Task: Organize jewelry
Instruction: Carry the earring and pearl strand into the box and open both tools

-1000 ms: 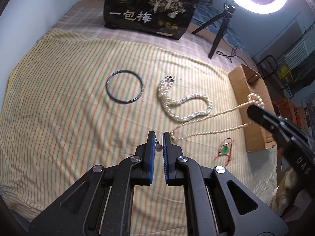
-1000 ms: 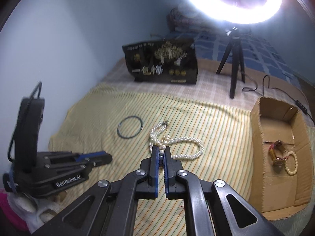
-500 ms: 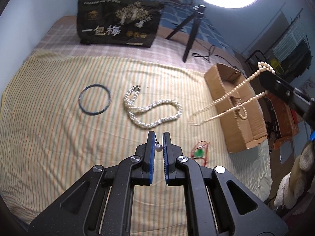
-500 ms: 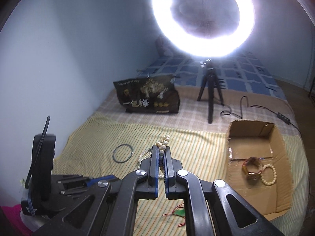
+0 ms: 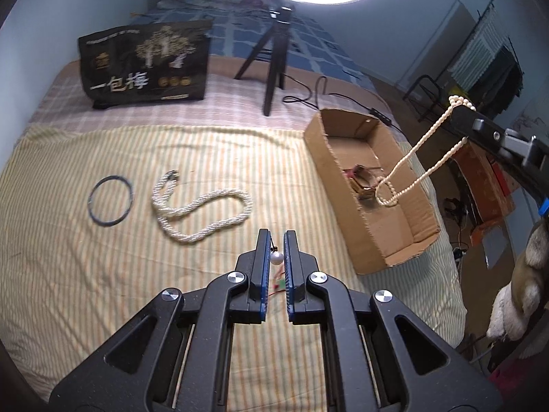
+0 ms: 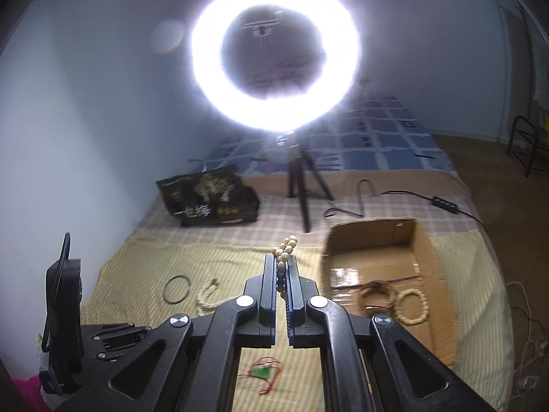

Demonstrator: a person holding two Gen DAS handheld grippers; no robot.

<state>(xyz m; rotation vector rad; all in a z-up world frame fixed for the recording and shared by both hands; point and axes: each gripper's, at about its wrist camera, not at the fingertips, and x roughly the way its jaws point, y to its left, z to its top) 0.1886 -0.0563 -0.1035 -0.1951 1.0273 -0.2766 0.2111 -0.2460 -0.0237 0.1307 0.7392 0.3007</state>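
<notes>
- While the right gripper (image 6: 282,276) pinches the long bead necklace (image 5: 420,147) near its top, the loop hangs at right of the left wrist view, its bottom over the cardboard box (image 5: 405,237).
- Jaws of the left gripper (image 5: 277,257) are pressed nearly together on a small pearl pendant (image 5: 276,258), at lower centre of that frame.
- To do this step well, I would lower the loop straight down so the beads pile inside, and part the jaws only once the strand goes slack.
- Box walls are low; the loop sits near the right wall (image 5: 417,195), so drift could drape it over the rim.
- Bracelets (image 6: 411,306) already lie in the box; its lower end looks bare.
- Striped cloth (image 5: 68,274) at left holds a dark bangle (image 5: 110,201) and a twisted pearl rope (image 5: 202,213), well apart from the box, with open room between.
</notes>
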